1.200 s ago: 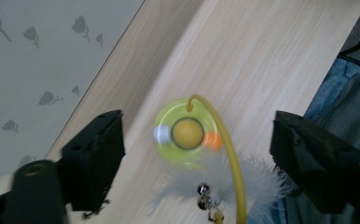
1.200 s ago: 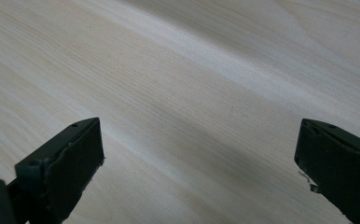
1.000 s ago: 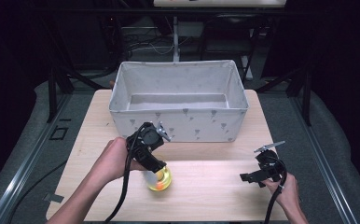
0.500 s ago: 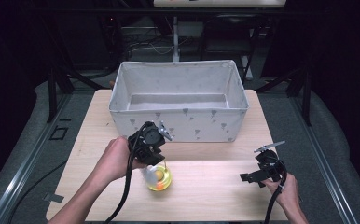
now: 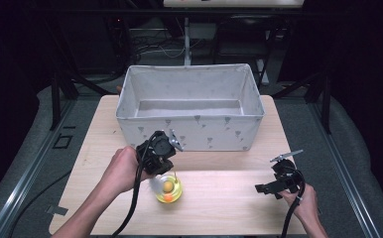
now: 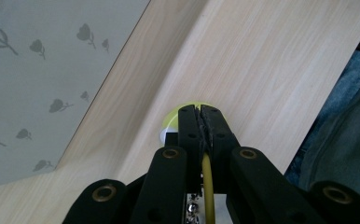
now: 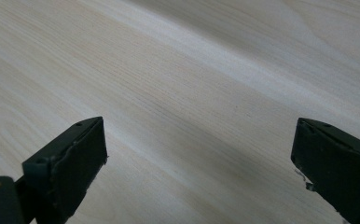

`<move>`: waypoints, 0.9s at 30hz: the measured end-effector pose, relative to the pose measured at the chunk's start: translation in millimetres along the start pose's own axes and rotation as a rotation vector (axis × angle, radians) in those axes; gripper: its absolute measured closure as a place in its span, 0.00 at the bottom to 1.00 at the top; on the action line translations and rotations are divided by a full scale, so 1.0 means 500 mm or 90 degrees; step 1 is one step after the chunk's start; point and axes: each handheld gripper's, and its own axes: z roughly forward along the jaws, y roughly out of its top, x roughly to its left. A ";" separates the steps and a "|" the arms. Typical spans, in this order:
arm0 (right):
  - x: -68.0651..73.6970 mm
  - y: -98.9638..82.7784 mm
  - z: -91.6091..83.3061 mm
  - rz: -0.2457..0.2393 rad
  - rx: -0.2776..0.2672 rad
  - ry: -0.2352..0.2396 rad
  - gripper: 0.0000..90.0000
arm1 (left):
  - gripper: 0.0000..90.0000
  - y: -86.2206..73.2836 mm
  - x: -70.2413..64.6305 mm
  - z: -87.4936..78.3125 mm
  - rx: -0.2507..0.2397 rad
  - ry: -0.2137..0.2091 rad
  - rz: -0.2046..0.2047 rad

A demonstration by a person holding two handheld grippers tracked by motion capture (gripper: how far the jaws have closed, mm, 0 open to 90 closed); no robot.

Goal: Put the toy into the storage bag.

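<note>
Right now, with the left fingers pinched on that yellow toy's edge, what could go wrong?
1. The left gripper grips only a thin yellow edge of the toy, so the toy may slip when lifted.
2. The fabric bin has a tall near wall close by; a low carry could snag it.
3. The right gripper sits open and apart, no backup.

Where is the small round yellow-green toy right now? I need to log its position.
In the high view the small round yellow-green toy sits on the wooden table, left of centre, in front of the grey fabric bin, directly beneath the left gripper.
</note>
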 end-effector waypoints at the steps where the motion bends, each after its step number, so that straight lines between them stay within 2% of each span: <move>1: 0.000 0.000 0.000 0.000 0.000 0.000 0.04 | 0.97 0.000 0.001 -0.001 0.000 -0.002 -0.001; 9: 0.000 0.000 0.000 0.000 0.001 0.000 0.04 | 0.98 -0.002 0.006 -0.009 0.011 -0.008 0.012; 14: -0.001 0.000 0.000 0.000 0.002 0.000 0.04 | 0.98 0.000 0.013 -0.023 0.003 -0.012 0.013; 21: -0.001 0.000 -0.002 -0.001 0.002 0.002 0.04 | 0.98 0.008 0.021 -0.047 -0.004 -0.001 0.021; 27: -0.002 0.000 -0.002 -0.001 0.002 0.002 0.04 | 0.98 0.012 0.035 -0.072 0.008 0.018 0.025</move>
